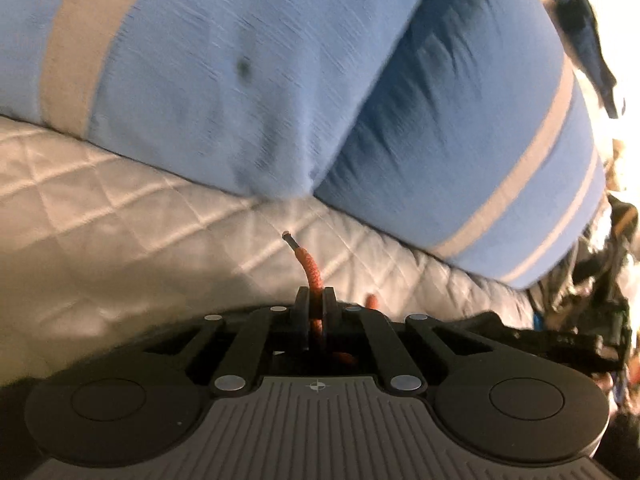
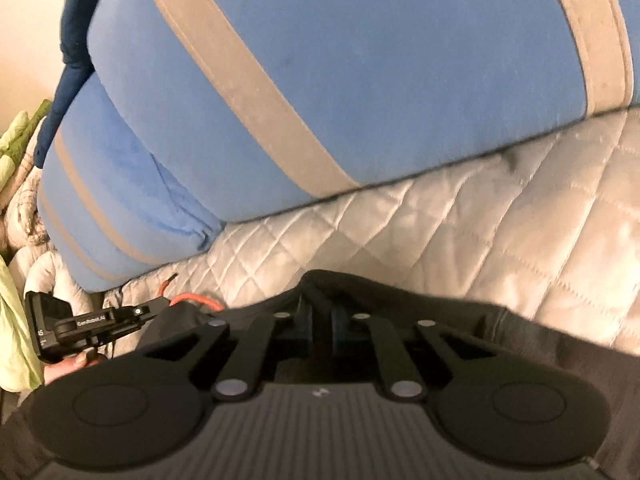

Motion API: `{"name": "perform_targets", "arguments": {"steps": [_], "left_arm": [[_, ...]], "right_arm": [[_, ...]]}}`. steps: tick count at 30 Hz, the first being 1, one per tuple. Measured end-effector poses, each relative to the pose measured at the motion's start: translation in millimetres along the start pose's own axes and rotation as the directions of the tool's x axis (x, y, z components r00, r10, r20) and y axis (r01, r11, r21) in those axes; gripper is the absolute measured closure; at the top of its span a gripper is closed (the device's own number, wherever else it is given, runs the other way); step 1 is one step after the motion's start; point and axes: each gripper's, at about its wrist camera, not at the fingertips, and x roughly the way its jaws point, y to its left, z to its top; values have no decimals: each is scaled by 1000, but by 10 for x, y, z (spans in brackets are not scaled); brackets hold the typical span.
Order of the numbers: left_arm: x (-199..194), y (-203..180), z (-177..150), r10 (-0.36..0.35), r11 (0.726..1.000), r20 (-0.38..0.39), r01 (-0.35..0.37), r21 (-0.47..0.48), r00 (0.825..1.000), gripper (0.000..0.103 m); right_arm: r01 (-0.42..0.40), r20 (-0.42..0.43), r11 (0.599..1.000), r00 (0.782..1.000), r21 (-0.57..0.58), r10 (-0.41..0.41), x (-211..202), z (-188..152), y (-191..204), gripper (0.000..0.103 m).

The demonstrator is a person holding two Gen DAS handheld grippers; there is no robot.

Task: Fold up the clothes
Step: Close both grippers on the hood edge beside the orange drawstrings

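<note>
At the far left of the right wrist view lie green fabric [image 2: 16, 136] and a pale quilted garment [image 2: 32, 200], loose and unfolded, and near them a hand [image 2: 68, 364] holds the left hand-held gripper [image 2: 160, 304], seen side-on. In its own view the left hand-held gripper [image 1: 316, 292] has its jaws pressed together on an orange drawstring [image 1: 310, 268], whose tipped end curls up free above the fingers; the cord also shows in the right view [image 2: 196, 300], running into the dark garment [image 2: 400, 300]. That dark garment, the task's thing, is low in the frame, draped over the front of the right hand-held gripper [image 2: 320, 312] just above the quilted cover [image 2: 480, 220] of a couch or bed. The right jaws stand close together with dark cloth bunched over them, so they appear to be pinching the garment's edge, though the contact itself is hidden. Behind, blue cushions with grey stripes [image 2: 360, 60] fill the upper frame, with a dark blue cloth [image 2: 76, 20] slumped at their left end. Judging by this, folding has barely begun: the garment is held up at two points, not yet laid flat, and no crease or finished stack is visible. Spreading, folding and the other loose clothes all remain.
</note>
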Motion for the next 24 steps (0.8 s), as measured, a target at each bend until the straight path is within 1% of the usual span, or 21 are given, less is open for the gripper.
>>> {"name": "perform_targets", "arguments": {"steps": [3,5,7,8,9,10,12,15,16,18,19,22,24], "left_arm": [[-23,10,-11,0,1000,7,0,10,1000,97],[-23,1,-6,-23,1000,-13,23,19,1000,96],[-25,-9,10,-57,998,-27,57,8,998,94],[-18,-10,24,-77,997,-38,77,-5,996,86],[-7,-17,35,-85,996,-48,84,-18,995,71],[4,-29,43,-85,996,-58,83,-28,995,60],[28,-64,52,-87,996,-79,85,-35,993,53],[66,-147,41,-94,996,-119,94,-7,988,52],[59,-176,34,-69,997,-112,70,7,991,52],[21,-230,22,9,999,-73,-6,40,997,52],[2,-252,22,50,997,-52,-47,59,997,52],[-79,-320,35,155,980,20,-157,126,988,52],[-123,-387,57,151,977,31,-154,144,988,52]], "right_arm": [[1,18,1000,1000,-18,0,20,-30,16,94],[14,6,999,1000,-41,-13,37,-34,41,93],[17,3,998,1000,-54,-17,26,-37,62,92],[17,3,998,1000,-58,-17,18,-38,71,92],[17,3,998,1000,-61,-17,10,-40,79,92],[18,3,998,1000,-64,-18,2,-42,85,92],[21,2,997,1000,-68,-21,-2,-49,87,92],[25,2,997,1000,-67,-24,4,-49,83,92],[26,3,997,1000,-67,-26,5,-50,83,92],[29,4,997,1000,-66,-29,7,-53,83,92],[30,4,997,1000,-68,-30,6,-55,84,92],[31,5,997,1000,-71,-31,-1,-57,88,92],[30,5,997,1000,-74,-30,-8,-58,87,92]]}}
